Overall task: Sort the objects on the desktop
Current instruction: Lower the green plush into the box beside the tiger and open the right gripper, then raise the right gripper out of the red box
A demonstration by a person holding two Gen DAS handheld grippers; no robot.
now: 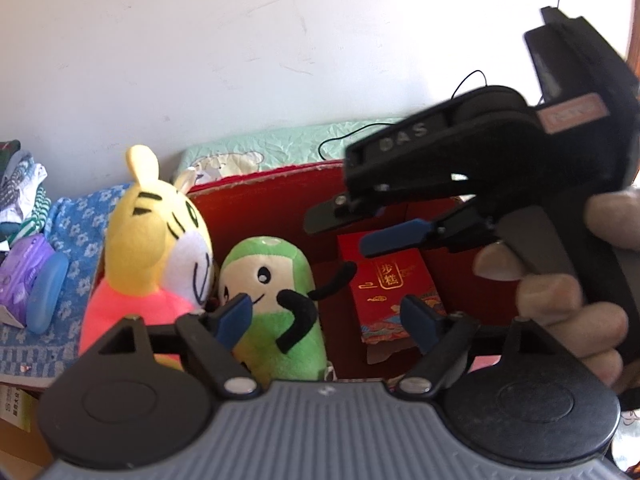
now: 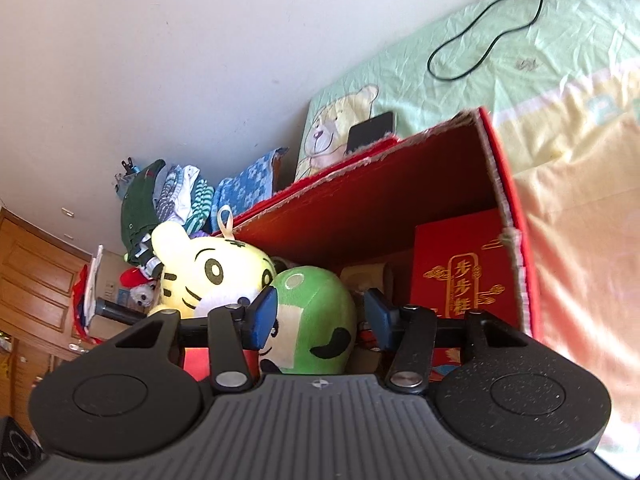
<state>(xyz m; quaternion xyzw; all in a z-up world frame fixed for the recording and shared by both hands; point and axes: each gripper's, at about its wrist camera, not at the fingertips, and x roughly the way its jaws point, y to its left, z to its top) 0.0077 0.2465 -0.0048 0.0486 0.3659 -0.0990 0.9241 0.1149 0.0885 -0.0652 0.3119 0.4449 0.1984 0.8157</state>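
The green plush toy (image 2: 316, 320) sits in the red box (image 2: 400, 184), beside the yellow tiger toy (image 2: 208, 276). Both the left claw (image 1: 326, 316) and the right claw (image 2: 320, 316) are spread apart, empty. The toy is probably soft and light; pinch its squashy middle.

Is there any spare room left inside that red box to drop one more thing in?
Some. The red box is crowded on its left, where the yellow tiger plush presses against the green plush. The red gift packet fills the right corner. A narrow gap remains between green plush and packet; the upper space looks open.
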